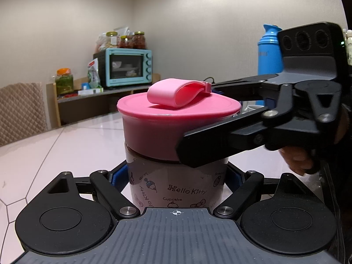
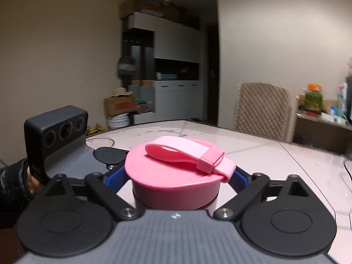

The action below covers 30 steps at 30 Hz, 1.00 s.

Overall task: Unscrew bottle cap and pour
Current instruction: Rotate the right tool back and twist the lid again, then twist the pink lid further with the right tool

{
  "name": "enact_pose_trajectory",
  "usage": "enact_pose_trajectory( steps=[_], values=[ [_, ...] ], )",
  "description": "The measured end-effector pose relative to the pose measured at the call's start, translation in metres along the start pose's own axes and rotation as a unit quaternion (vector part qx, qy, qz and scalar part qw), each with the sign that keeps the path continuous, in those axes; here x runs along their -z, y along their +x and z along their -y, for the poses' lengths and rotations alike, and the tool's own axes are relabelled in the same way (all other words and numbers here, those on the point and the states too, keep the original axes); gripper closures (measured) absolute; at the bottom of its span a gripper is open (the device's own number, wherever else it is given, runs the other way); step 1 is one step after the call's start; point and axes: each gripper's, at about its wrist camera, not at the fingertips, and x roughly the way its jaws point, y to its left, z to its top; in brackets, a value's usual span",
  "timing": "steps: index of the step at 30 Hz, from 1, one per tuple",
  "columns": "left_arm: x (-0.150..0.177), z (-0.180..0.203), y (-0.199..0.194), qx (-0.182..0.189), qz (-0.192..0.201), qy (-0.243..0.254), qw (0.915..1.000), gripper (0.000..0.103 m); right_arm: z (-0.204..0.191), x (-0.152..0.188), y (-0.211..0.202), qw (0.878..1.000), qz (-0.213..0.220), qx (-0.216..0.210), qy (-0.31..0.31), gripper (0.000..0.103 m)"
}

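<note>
A Hello Kitty bottle [image 1: 176, 184] stands upright on the white table. Its wide pink cap [image 1: 176, 114] carries a pink strap loop [image 1: 176, 93] on top. My left gripper [image 1: 176, 179] is shut on the bottle's body below the cap, with a blue pad against each side. My right gripper [image 1: 199, 117] comes in from the right at cap height, one finger in front of the cap and one behind. In the right wrist view the cap [image 2: 167, 176] sits between that gripper's [image 2: 176, 176] blue pads, which stand slightly clear of its rim.
A blue thermos [image 1: 269, 50] stands at the back right. A teal toaster oven [image 1: 129, 68] and jars sit on a low shelf behind. A quilted chair [image 2: 261, 114] stands at the table's far edge. A hand [image 1: 299, 160] holds the right gripper. White tabletop [image 1: 66, 145] spreads left.
</note>
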Motion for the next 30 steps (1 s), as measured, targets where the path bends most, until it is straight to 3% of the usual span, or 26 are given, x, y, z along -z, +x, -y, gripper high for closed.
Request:
enact_pose_trajectory(
  steps=[5, 11, 25, 30],
  values=[
    [0.000, 0.001, 0.000, 0.000, 0.000, 0.000, 1.0000, 0.013, -0.014, 0.003, -0.008, 0.997, 0.011, 0.062, 0.042, 0.007],
    [0.001, -0.001, 0.001, 0.000, 0.000, 0.000, 1.0000, 0.013, -0.029, 0.010, -0.004, 0.992, 0.014, 0.118, 0.049, 0.007],
    [0.001, -0.002, 0.001, 0.001, 0.001, 0.000, 1.0000, 0.013, -0.036, 0.016, 0.016, 0.985, 0.023, 0.160, 0.063, 0.007],
    [0.001, -0.003, 0.001, 0.001, 0.001, 0.000, 1.0000, 0.013, -0.037, 0.017, 0.017, 0.984, 0.022, 0.166, 0.067, 0.013]
  ],
)
